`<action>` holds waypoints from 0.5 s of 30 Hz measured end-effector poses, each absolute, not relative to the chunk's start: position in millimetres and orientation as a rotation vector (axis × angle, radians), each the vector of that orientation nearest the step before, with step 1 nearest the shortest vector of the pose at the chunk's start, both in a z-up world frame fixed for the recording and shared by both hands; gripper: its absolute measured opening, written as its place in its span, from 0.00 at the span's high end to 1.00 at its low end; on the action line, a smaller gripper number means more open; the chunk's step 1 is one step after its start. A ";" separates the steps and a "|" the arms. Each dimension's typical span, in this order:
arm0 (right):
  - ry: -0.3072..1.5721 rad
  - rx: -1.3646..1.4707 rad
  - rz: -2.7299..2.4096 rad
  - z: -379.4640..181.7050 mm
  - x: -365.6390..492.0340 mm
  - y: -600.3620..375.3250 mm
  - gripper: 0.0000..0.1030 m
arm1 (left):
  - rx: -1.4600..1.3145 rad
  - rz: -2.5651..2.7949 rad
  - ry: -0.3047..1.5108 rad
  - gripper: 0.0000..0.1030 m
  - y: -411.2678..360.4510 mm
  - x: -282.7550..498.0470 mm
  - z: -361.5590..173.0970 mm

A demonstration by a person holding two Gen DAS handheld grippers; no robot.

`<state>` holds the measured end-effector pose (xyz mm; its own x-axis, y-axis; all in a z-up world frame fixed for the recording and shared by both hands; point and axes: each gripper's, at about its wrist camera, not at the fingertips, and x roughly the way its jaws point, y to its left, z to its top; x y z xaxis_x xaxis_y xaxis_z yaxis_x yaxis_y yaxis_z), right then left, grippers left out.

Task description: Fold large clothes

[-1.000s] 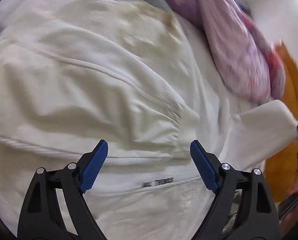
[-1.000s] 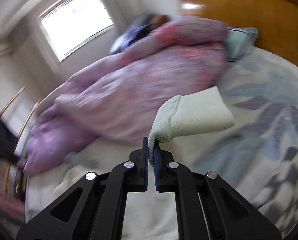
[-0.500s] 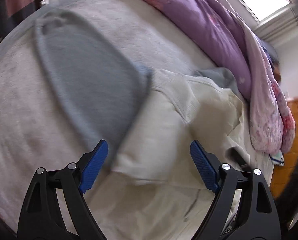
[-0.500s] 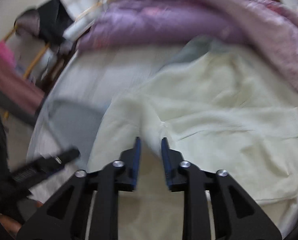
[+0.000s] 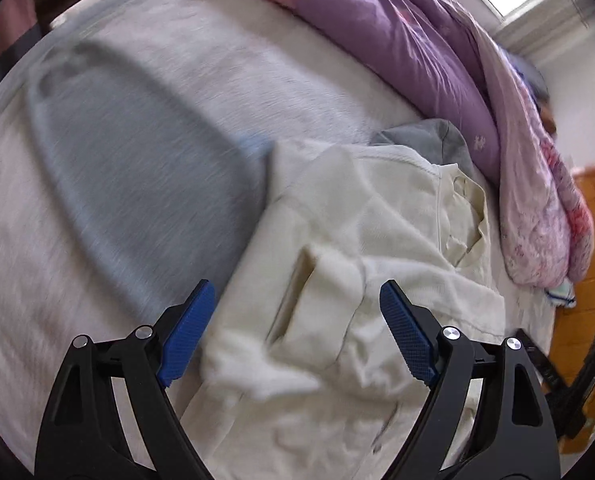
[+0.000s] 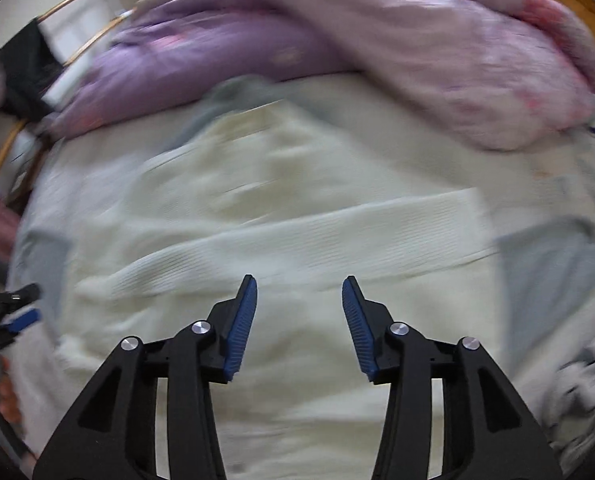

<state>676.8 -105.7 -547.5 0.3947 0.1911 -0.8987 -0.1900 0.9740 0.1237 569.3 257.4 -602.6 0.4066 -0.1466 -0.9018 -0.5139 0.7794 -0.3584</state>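
A cream knit sweater [image 5: 377, 248] lies spread on the bed, with a sleeve cuff [image 5: 317, 292] folded across its body. In the right wrist view the sweater [image 6: 297, 208] fills the middle, one sleeve [image 6: 297, 240] laid crosswise over it. My left gripper [image 5: 297, 336] is open and empty, above the sweater's left edge. My right gripper [image 6: 299, 320] is open and empty, above the sweater's lower part. The right gripper's black body [image 5: 569, 380] shows at the far right of the left wrist view.
A purple and pink duvet [image 5: 437, 60] is bunched along the far side of the bed. A grey garment [image 5: 429, 140] lies under the sweater's top edge. The bedsheet [image 5: 177, 120] has grey-blue leaf patterns. An orange wooden headboard [image 5: 593, 240] stands at right.
My right gripper let go of the sleeve cuff and opened wide; the sleeve now lies across the sweater. My left gripper stayed open and pulled back from the sweater.
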 end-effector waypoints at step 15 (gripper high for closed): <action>1.341 0.195 0.149 -624.0 825.8 -243.1 0.41 | -0.494 0.288 1.339 0.18 272.3 716.5 -668.6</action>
<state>825.8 -243.1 -624.0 0.2227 0.2187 -0.9500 0.0052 0.9742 0.2255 716.5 272.3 -668.6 0.2162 -0.0802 -0.9731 -0.4728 0.8634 -0.1762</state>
